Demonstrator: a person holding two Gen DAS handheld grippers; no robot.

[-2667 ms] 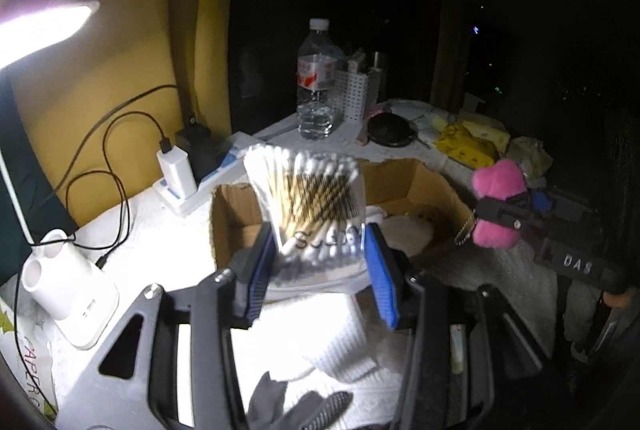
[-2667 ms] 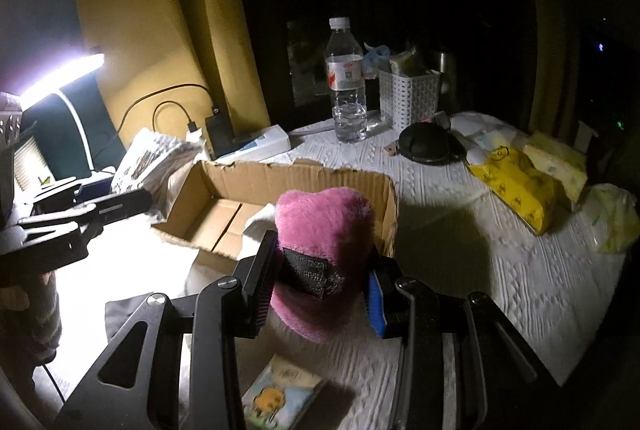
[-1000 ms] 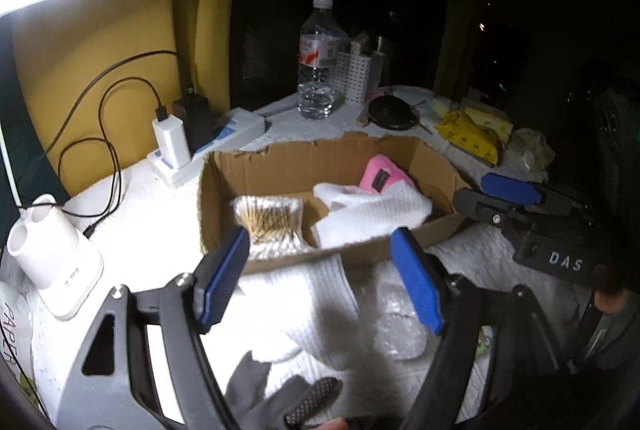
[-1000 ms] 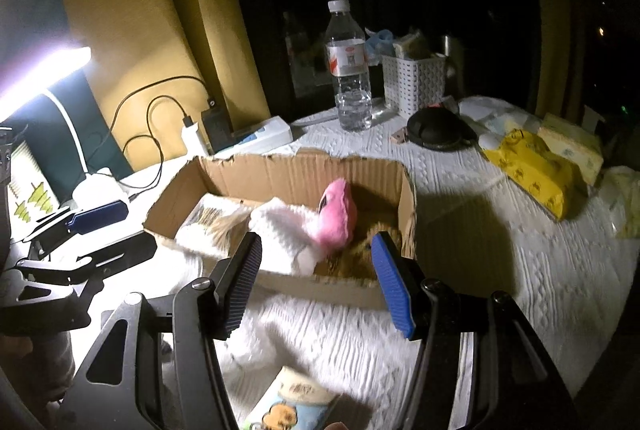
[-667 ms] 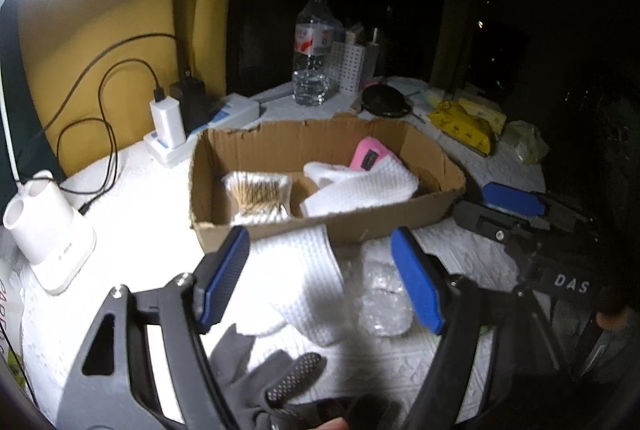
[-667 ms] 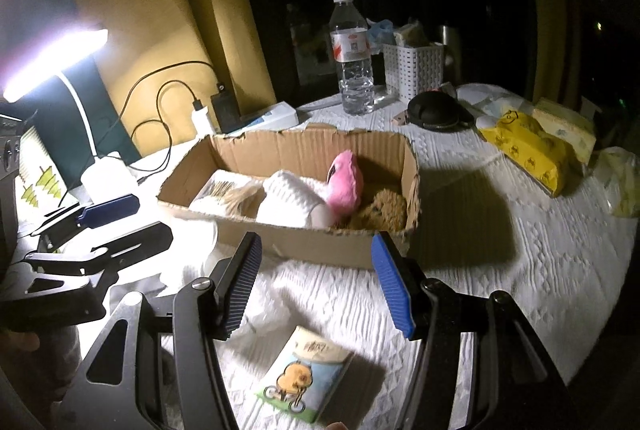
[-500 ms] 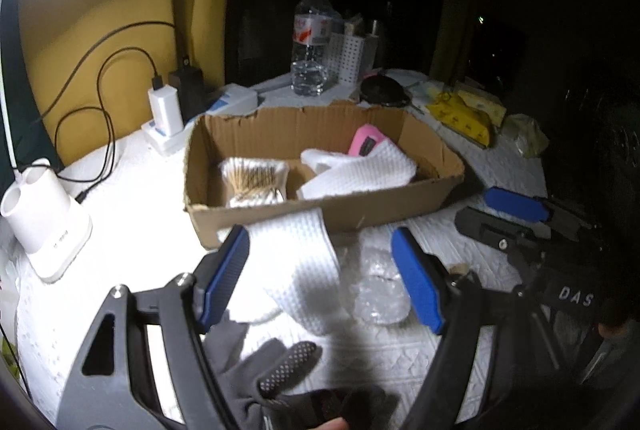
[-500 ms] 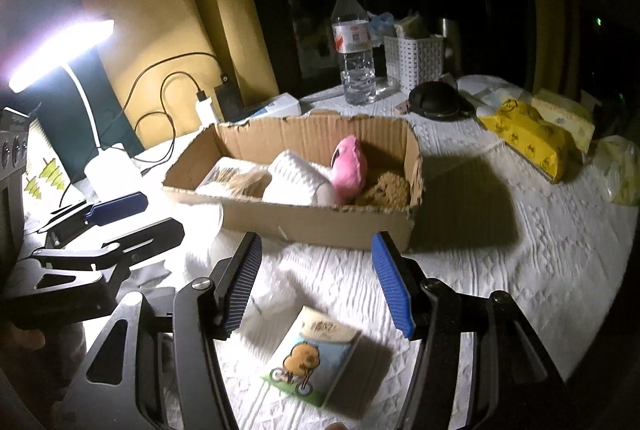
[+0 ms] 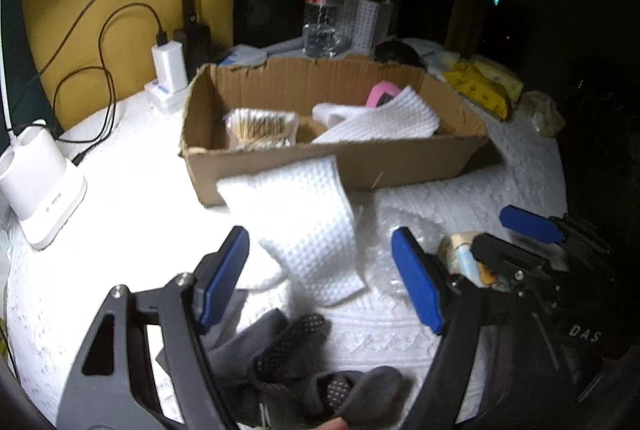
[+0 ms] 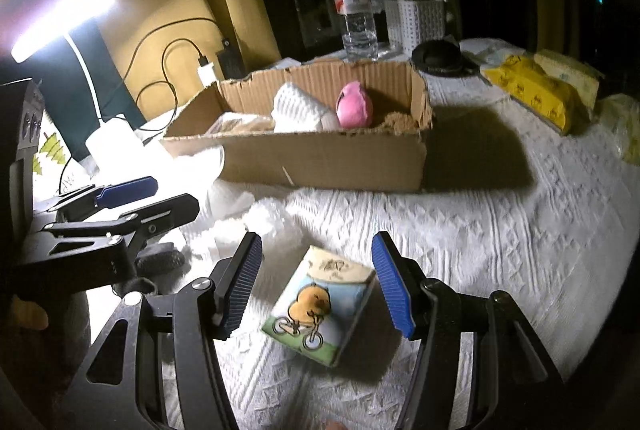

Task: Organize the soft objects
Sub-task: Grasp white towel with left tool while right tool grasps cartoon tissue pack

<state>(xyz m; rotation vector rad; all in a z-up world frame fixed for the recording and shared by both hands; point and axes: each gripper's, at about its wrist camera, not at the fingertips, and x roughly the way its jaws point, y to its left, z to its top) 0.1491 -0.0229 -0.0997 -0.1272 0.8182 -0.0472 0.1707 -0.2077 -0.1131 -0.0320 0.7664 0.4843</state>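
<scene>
A cardboard box (image 9: 400, 165) (image 10: 320, 157) holds a bag of cotton swabs (image 9: 260, 127), a white waffle cloth (image 9: 380, 121) (image 10: 296, 109), a pink plush (image 10: 354, 105) (image 9: 382, 93) and a brown fuzzy item (image 10: 400, 119). In front of it lie another white waffle cloth (image 9: 304, 222), clear bubble wrap (image 9: 408, 230) and grey gloves (image 9: 280, 346). My left gripper (image 9: 320, 278) is open and empty above that cloth. My right gripper (image 10: 316, 286) is open, straddling a tissue pack with a duck picture (image 10: 320, 306).
A water bottle (image 10: 356, 9), white basket (image 10: 416, 17), black round case (image 10: 438, 57) and yellow packs (image 10: 536, 89) stand behind the box. A charger and cables (image 9: 168, 61) and a white holder (image 9: 40, 185) are at the left. A lamp (image 10: 64, 17) shines at the left.
Both grippers let go of the swabs and the pink plush into the box, opened, then drew back and down toward the near items on the table.
</scene>
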